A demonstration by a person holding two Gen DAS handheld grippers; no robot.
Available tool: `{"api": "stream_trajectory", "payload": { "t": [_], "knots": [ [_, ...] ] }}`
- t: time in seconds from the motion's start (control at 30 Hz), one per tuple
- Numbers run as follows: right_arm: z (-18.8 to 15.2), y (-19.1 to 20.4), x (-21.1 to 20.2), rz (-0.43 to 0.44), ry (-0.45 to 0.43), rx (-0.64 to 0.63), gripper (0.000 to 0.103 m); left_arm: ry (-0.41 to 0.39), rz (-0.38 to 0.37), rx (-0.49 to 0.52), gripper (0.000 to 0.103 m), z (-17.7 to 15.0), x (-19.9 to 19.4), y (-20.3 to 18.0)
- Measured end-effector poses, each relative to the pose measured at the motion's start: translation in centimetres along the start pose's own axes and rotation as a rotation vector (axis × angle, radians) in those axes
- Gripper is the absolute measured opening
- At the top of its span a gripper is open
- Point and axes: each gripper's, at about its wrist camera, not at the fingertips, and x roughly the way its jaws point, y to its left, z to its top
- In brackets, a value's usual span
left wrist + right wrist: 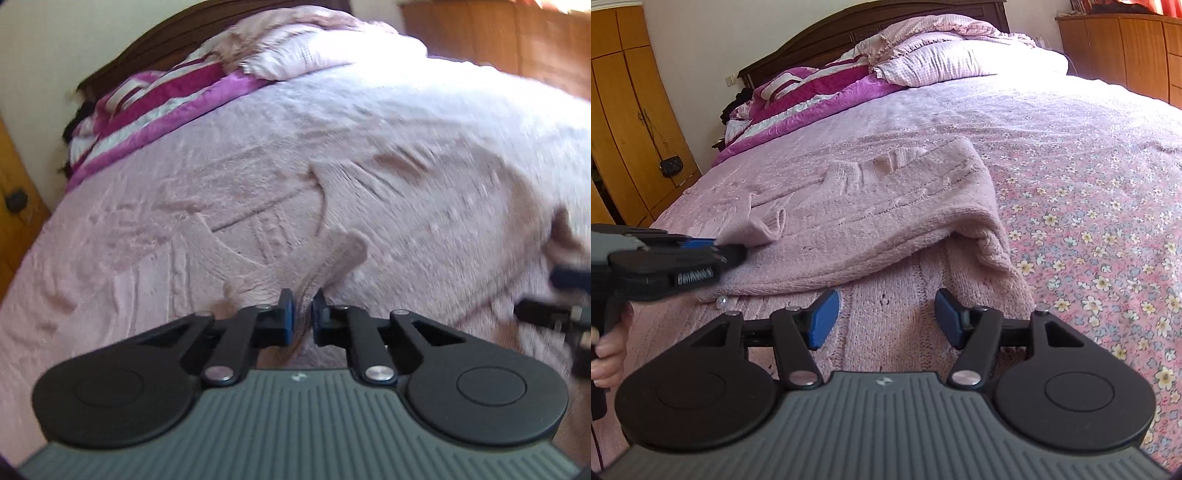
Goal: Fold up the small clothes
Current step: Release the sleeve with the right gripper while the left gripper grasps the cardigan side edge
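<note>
Floral bedspread [1108, 206], pink sweater [886, 206] pinched by left hand-held gripper [300, 317], right hand-held gripper [886, 321] spread wide, empty.

Left wrist view motion-blurred, right claw [565, 295] smeared and cut off at frame edge

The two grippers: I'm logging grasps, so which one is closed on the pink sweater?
The left gripper: its pads pinch a fold of the pink sweater. The right gripper hangs open above the knit, gripping nothing.

No readable text, number or brand shows anywhere; only a small pale emblem, too tiny to read, sits on each claw's grey ribbed body [882, 424].
</note>
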Motion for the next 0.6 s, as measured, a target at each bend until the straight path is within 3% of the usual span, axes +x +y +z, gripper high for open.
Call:
{"api": "stream_trajectory", "payload": {
  "t": [0.3, 0.43, 0.6],
  "knots": [
    [0.0, 0.1, 0.2, -0.001, -0.003, 0.014, 0.068, -0.111, 0.107, -0.297, 0.009, 0.4, -3.5, 8.7],
    [0.1, 0.4, 0.3, -0.008, 0.001, 0.004, 0.070, -0.059, 0.167, -0.362, 0.009, -1.5, -2.6, 11.2],
    [0.2, 0.5, 0.5, -0.013, 0.005, 0.001, 0.070, 0.046, 0.118, -0.495, 0.014, -4.6, -1.0, 13.2]
  ]
}}
